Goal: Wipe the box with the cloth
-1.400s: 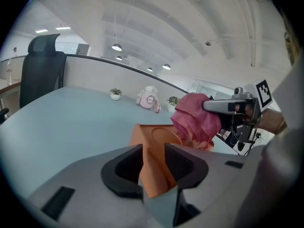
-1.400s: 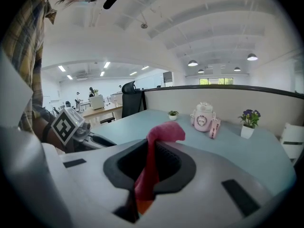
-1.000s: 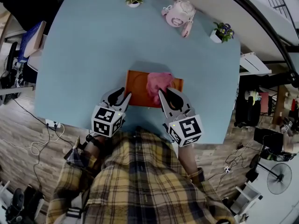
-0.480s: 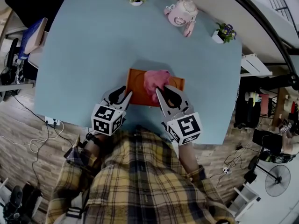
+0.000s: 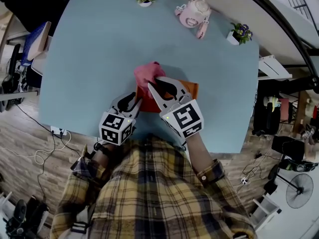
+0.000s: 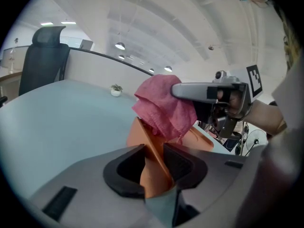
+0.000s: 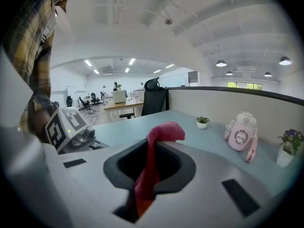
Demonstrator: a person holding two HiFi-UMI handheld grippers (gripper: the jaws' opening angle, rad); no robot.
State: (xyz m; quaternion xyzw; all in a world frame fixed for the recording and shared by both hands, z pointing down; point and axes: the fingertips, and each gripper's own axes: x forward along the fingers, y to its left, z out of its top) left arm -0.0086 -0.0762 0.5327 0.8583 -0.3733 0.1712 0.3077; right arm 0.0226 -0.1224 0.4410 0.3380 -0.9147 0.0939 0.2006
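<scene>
Mid-wipe, probably: left gripper [image 5: 132, 99] is pinching the orange box [image 5: 192, 89] rim, right gripper [image 5: 155, 83] the pink cloth [image 5: 144, 73]. Next is calling for sweeping toward the bare right end.

Box [image 5: 192, 88] mostly hidden under cloth [image 5: 146, 75] and right hand-held gripper [image 5: 154, 82].
</scene>
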